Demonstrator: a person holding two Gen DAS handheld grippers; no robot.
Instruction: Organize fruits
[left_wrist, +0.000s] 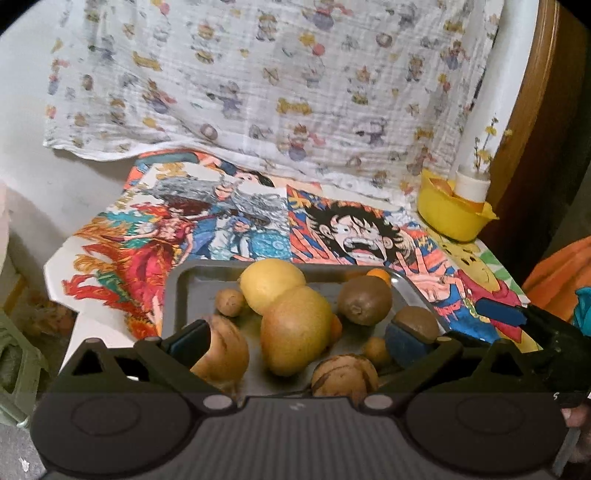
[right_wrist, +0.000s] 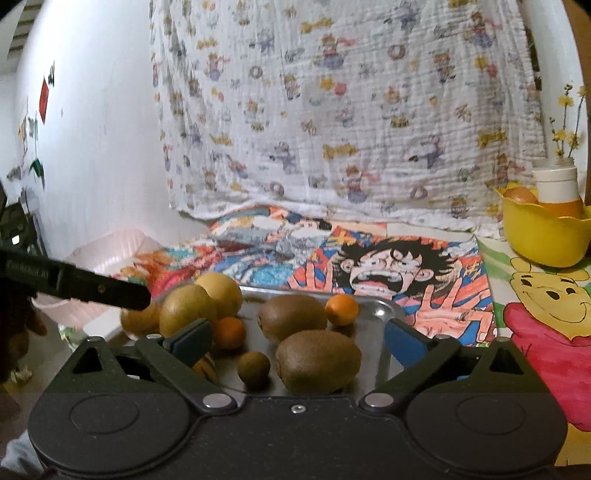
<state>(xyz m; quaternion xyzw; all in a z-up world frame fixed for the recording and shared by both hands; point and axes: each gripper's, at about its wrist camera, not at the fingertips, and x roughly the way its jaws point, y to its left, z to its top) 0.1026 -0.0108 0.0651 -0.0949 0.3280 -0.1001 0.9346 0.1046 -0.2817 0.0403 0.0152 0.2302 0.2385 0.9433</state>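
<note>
Left wrist view puts our left gripper (left_wrist: 295, 336) low over the metal tray (left_wrist: 177, 295), jaws spread wide and holding nothing; the yellow-brown pear (left_wrist: 295, 334) sits between the fingers, untouched as far as we can tell through the blur. Right wrist view shows our right gripper (right_wrist: 297, 341) likewise wide open and empty, with the near kiwi (right_wrist: 317, 360) between its fingers and a second kiwi (right_wrist: 291, 321) just behind; two small oranges (right_wrist: 341, 309) and a small brown round fruit (right_wrist: 253, 368) lie near.

We judge the step to be picking one fruit each; we should centre the pear before closing, since the lemon-yellow fruit (left_wrist: 271, 284) touches it and may roll; we should close gently on the soft kiwi and lift straight up.

Beneath the tray lies a table covered with cartoon posters (right_wrist: 388, 266); a yellow bowl (right_wrist: 543, 240) holding a white-capped bottle (right_wrist: 556, 184) stands well apart at the far right, a likely destination; a pale pink basket (right_wrist: 107, 251) sits at left; a printed cloth (right_wrist: 351, 110) hangs behind, against a white wall.
</note>
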